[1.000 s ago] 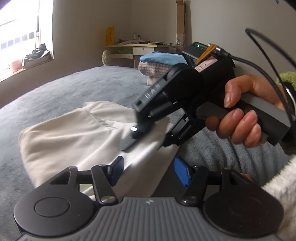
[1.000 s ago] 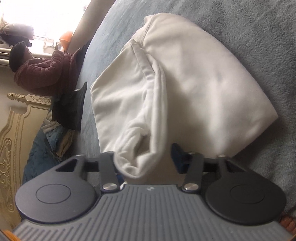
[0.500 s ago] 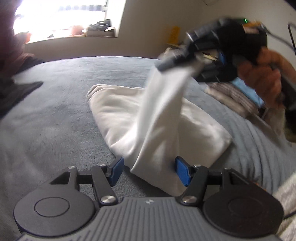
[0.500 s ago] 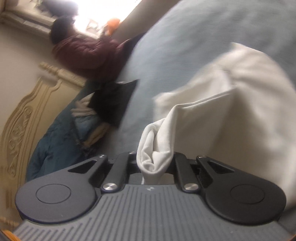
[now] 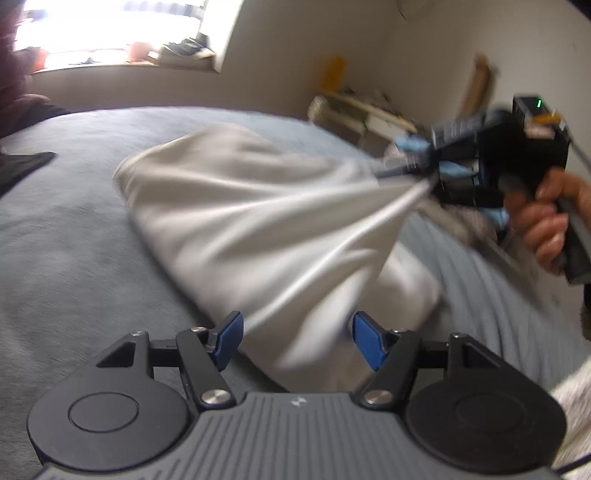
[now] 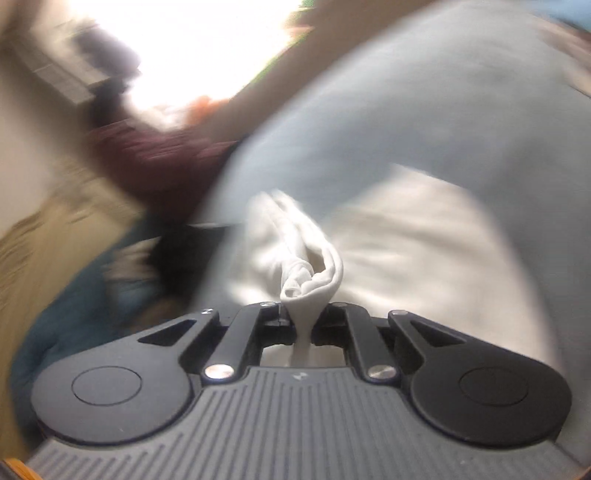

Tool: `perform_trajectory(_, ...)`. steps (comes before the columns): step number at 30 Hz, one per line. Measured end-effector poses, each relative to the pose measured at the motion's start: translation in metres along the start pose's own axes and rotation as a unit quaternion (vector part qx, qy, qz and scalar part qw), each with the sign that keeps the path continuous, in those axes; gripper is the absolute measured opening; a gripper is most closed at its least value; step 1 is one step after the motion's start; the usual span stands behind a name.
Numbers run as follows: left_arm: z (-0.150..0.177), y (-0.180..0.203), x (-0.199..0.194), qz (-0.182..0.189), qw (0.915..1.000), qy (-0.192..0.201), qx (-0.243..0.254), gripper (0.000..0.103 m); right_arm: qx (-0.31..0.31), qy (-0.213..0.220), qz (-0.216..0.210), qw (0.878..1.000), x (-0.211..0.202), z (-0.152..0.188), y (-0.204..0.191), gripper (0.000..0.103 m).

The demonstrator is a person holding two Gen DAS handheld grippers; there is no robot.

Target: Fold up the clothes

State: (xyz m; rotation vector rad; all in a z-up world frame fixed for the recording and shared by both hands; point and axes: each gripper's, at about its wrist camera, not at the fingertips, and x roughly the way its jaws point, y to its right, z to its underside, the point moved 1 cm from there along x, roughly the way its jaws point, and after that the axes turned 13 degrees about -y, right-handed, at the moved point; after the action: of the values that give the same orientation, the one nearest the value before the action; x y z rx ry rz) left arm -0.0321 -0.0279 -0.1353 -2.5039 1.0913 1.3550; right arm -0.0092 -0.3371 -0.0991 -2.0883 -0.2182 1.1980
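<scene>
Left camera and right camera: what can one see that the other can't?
Only the left camera shows a hand holding the right gripper from outside, and the left gripper with its blue fingers apart, cloth lying between them. Only the right camera shows up close how the right gripper's fingers pinch a bunched corner of the cloth; they have just closed on it. Both show the white garment on the grey-blue bed and the bright window.

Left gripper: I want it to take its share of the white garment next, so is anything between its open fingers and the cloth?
Nothing visible. The white garment already lies between the left gripper's open blue pads, while the right gripper pinches its far end.
</scene>
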Motion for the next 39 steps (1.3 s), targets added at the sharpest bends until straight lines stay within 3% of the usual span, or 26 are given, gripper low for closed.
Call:
perform_trajectory(2,0.001,0.01,0.007,-0.009,0.9995,-0.015,0.025,0.067,0.043,-0.004,0.027,0.999,0.0,0.014,0.037,0.005)
perform_trajectory(4,0.001,0.021,0.012,-0.029,0.9979,-0.025,0.051,0.067,0.08,-0.004,0.009,0.997,0.0,0.022,0.057,0.005)
perform_trajectory(9,0.005,0.046,0.022,-0.111,0.9864,-0.045,0.112,0.062,0.042,0.018,-0.025,0.999,-0.003,0.014,0.044,0.005)
perform_trajectory(13,0.006,0.055,0.028,-0.146,0.978,-0.054,0.139,0.056,0.013,0.026,-0.032,0.999,-0.007,0.017,0.042,0.005)
perform_trajectory(16,0.006,0.057,0.029,-0.153,0.9764,-0.06,0.14,0.051,0.021,0.018,-0.03,0.999,-0.005,0.02,0.05,0.004)
perform_trajectory(19,0.006,0.057,0.026,-0.152,0.9766,-0.062,0.139,0.044,-0.032,0.048,-0.052,0.997,-0.02,0.023,0.032,0.004)
perform_trajectory(22,0.008,0.058,0.024,-0.156,0.9756,-0.065,0.139,0.037,-0.074,0.057,-0.038,0.995,-0.027,0.028,0.027,0.004)
perform_trajectory(27,0.013,0.06,0.025,-0.166,0.9721,-0.066,0.152,0.025,-0.001,0.009,-0.005,1.0,0.002,0.04,0.083,0.004)
perform_trajectory(31,0.014,0.063,0.021,-0.177,0.9685,-0.056,0.165,0.014,-0.014,0.025,-0.017,0.999,-0.003,0.044,0.078,0.004)
perform_trajectory(36,0.013,0.066,0.026,-0.182,0.9646,-0.064,0.18,0.014,-0.054,0.035,-0.002,0.998,-0.008,0.047,0.071,0.004)
perform_trajectory(39,0.02,0.068,0.027,-0.192,0.9585,-0.066,0.2,0.015,-0.022,0.013,0.012,1.0,0.007,0.055,0.094,0.004)
